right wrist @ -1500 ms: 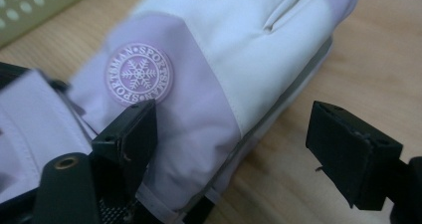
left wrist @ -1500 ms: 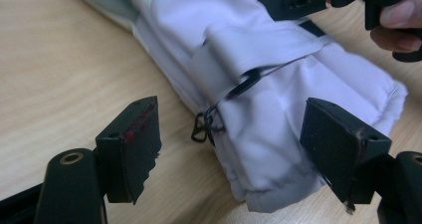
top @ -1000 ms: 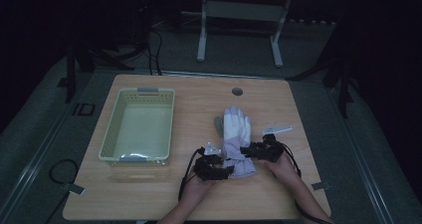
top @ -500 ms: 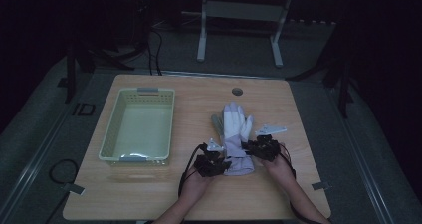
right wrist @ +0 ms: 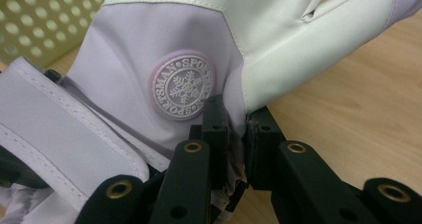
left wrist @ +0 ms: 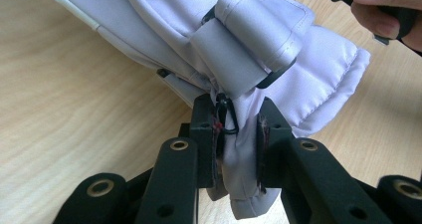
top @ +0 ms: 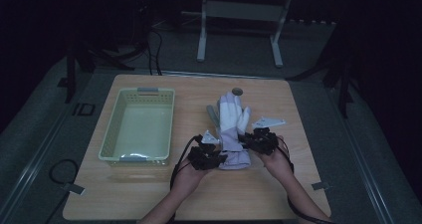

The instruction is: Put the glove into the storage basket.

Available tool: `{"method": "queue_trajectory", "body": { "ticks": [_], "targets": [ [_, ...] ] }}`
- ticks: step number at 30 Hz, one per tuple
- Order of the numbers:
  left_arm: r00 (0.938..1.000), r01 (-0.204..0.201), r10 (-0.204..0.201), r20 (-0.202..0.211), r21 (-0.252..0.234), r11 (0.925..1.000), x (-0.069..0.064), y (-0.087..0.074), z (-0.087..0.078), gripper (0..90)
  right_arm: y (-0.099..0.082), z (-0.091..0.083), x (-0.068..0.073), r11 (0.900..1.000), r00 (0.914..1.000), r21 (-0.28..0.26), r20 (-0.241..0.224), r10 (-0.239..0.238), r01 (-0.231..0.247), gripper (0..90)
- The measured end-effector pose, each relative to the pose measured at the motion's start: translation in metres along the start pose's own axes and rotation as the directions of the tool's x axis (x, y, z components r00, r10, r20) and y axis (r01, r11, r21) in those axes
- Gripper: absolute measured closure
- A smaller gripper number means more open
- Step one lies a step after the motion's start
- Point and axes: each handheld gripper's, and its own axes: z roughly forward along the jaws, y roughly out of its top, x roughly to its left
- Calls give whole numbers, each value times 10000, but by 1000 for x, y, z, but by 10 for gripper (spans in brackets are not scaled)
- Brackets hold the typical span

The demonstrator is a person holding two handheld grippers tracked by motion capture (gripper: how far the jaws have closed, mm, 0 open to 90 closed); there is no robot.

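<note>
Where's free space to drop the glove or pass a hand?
Free: inside the basket, and the bare table along its near edge. Crowded: centre, where left gripper and right gripper pinch the glove.

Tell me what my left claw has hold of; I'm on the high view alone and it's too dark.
Observer: The left claw is shut on the glove, pinching fabric at its cuff edge.
Operator: Report the right claw.
Observer: The right claw is shut on the glove too, just beside a round snowflake badge.
Operator: Name what lies past that badge.
Observer: The perforated wall of the basket.
</note>
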Motion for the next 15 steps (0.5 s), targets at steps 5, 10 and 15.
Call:
{"method": "queue_trajectory", "body": {
  "ticks": [5, 10, 15],
  "targets": [
    [9997, -215, 215, -121, -28, 9998, 5, 9, -16, 749, 17, -3, 8, 9999, 9998, -86, 138, -139, 140, 818],
    [9985, -511, 510, -219, -58, 9987, 13, 13, -31, 750, 34, -3, 17, 9994, 9995, -221, 192, -260, 264, 818],
    [9980, -593, 591, -212, -65, 9982, 24, 13, -42, 750, 47, 2, 25, 9989, 9993, -286, 70, -360, 362, 819]
  ]
}}
